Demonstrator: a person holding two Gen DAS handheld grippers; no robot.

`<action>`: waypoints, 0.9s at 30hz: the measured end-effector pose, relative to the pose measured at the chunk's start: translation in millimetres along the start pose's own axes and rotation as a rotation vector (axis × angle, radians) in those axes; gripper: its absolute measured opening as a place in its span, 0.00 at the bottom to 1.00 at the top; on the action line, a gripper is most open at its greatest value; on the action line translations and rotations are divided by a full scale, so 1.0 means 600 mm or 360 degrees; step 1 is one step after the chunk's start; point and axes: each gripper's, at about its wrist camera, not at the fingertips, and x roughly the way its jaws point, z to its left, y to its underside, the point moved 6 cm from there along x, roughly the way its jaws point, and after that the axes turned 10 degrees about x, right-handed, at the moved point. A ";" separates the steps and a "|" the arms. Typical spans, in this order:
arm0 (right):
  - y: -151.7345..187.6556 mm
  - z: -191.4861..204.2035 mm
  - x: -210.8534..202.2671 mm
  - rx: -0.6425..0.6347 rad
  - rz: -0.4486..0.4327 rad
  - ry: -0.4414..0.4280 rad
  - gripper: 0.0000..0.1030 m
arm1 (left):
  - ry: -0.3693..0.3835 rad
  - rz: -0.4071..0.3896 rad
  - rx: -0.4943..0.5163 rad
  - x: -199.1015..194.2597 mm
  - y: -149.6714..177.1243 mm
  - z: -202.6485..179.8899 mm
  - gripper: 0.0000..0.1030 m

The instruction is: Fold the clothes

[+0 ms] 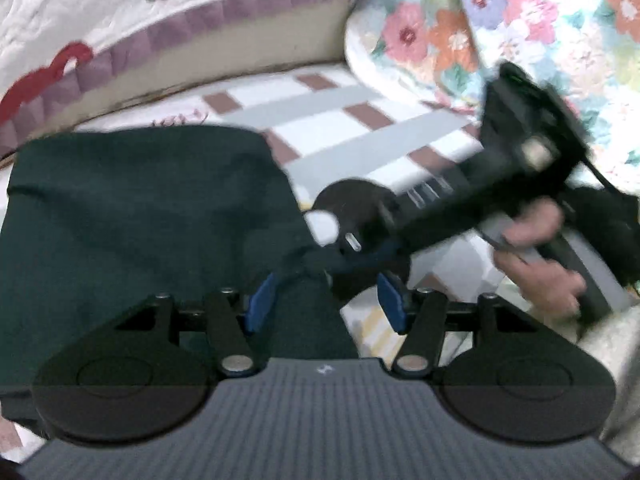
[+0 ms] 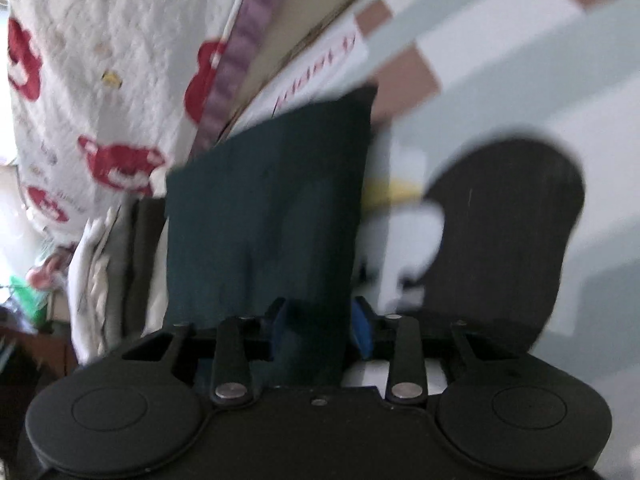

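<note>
Checked bedding in grey, white and brown squares (image 1: 352, 128) makes the work surface, with a quilt printed in red and edged in purple (image 1: 60, 68) rising beyond the jaws and a flowered cover (image 1: 540, 20) bunched ahead and to the right of them. On this bed lies a dark green garment (image 1: 140, 208), spreading forward and to the left of the left gripper (image 1: 326, 300); its blue pads (image 1: 258, 304) stand apart with cloth lying between them, so they look spread around the fabric, not clamped on it. Just ahead of those jaws the right gripper (image 2: 322, 332) crosses the frame, blurred by motion, with a bare hand (image 1: 536, 248) wrapped round its handle. Seen from its own camera, the garment runs straight out from between its jaws as a fairly flat panel with a clean far corner, and the blue pads sit on either side of the cloth; blur hides whether they truly pinch it or merely bracket it, so I cannot tell. Judging by the tidy rectangular outline, at least one fold appears made, and a further fold or final smoothing seems to remain. Left of the right jaws, pale folded linens (image 2: 96, 280) are stacked.
</note>
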 end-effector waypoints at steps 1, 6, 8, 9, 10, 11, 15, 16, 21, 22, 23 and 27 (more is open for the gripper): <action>0.014 -0.001 0.004 -0.0013 0.0018 -0.0010 0.30 | 0.0005 0.0005 -0.0024 0.000 0.002 0.006 0.54; 0.038 0.020 0.017 -0.0113 0.0243 -0.0030 0.14 | 0.0027 -0.0007 -0.0076 -0.009 0.003 0.023 0.57; 0.055 0.023 0.023 -0.0161 0.0369 -0.0010 0.02 | 0.0008 -0.0001 -0.0037 -0.008 0.003 0.022 0.57; 0.065 0.023 0.027 -0.0168 0.0414 -0.0001 0.02 | -0.0002 0.0002 -0.0018 -0.007 0.003 0.021 0.57; 0.074 0.022 0.031 -0.0161 0.0449 0.0009 0.02 | -0.0012 0.0005 0.0001 -0.006 0.003 0.021 0.58; 0.080 0.022 0.034 -0.0161 0.0473 0.0019 0.02 | -0.0022 0.0008 0.0020 -0.006 0.002 0.020 0.58; 0.058 0.028 0.013 -0.0098 0.0362 -0.0053 0.07 | -0.0061 0.0020 0.0097 -0.003 0.002 0.018 0.58; 0.041 0.023 -0.002 -0.0035 0.0278 -0.0064 0.14 | -0.0070 0.0023 0.0116 -0.003 0.001 0.017 0.58; -0.036 -0.021 -0.084 0.0329 -0.0109 -0.0122 0.48 | -0.0075 0.0053 0.0238 0.021 -0.001 -0.012 0.63; -0.037 -0.023 -0.086 0.0289 -0.0117 -0.0070 0.48 | -0.0069 0.0067 0.0231 0.032 0.001 -0.019 0.66; -0.035 -0.024 -0.085 0.0250 -0.0119 -0.0026 0.48 | -0.0086 0.0085 0.0231 0.044 0.004 -0.024 0.71; -0.022 -0.038 -0.040 0.0304 -0.0050 -0.0082 0.48 | -0.0317 0.0209 0.0436 0.071 0.021 -0.042 0.70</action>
